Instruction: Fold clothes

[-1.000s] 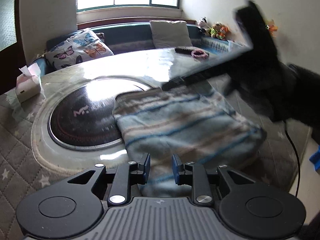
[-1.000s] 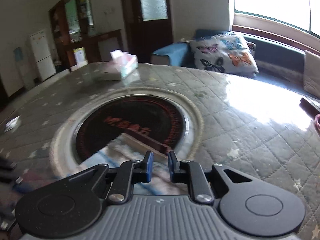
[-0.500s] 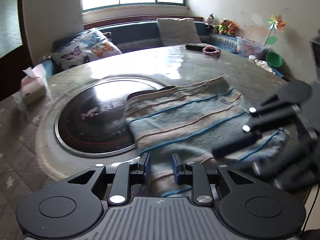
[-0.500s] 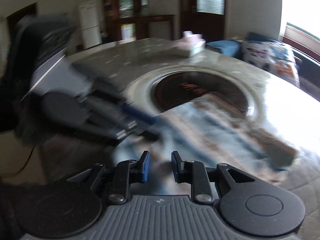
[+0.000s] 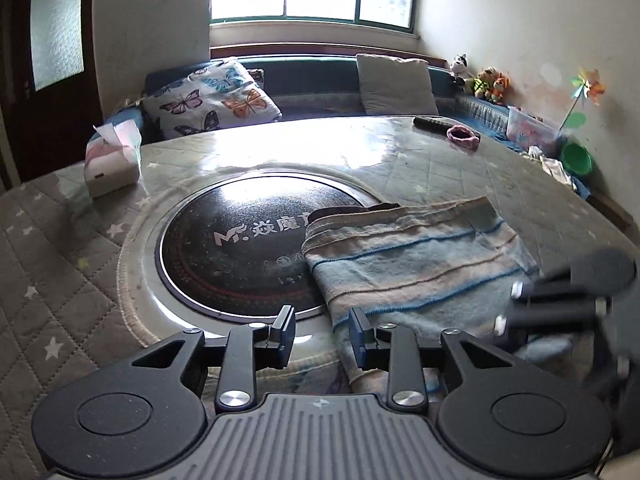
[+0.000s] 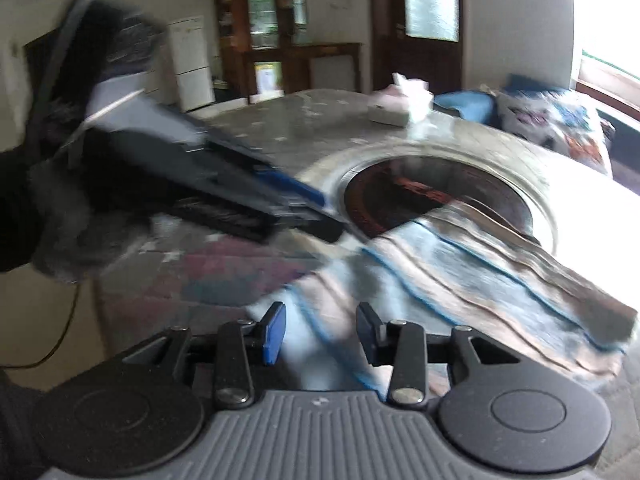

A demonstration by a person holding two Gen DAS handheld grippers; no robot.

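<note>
A folded cloth [image 5: 416, 264] with blue, beige and brown stripes lies flat on the round table, partly over the black glass inset [image 5: 240, 252]. My left gripper [image 5: 322, 336] hovers at the cloth's near left edge, jaws opening, pads pressing on nothing. At the right edge of that view my right gripper [image 5: 508, 306] shows blurred, over the cloth's near right corner. In the right wrist view the cloth [image 6: 472, 264] stretches away from my right gripper [image 6: 320, 334]. Its jaws are opening with cloth below the gap and nothing pinched. The left gripper [image 6: 324, 216] is a blur at upper left.
A tissue box [image 5: 114, 164] stands at the table's far left. A black remote [image 5: 434, 123] and a pink ring [image 5: 462, 136] lie at the far edge. The quilted table cover [image 5: 60, 280] runs to the near left. Cushions line the window bench behind.
The right gripper swung from the far side round to the cloth's near right corner, and its jaws widened. The left gripper slid a little leftward and its jaws parted slightly.
</note>
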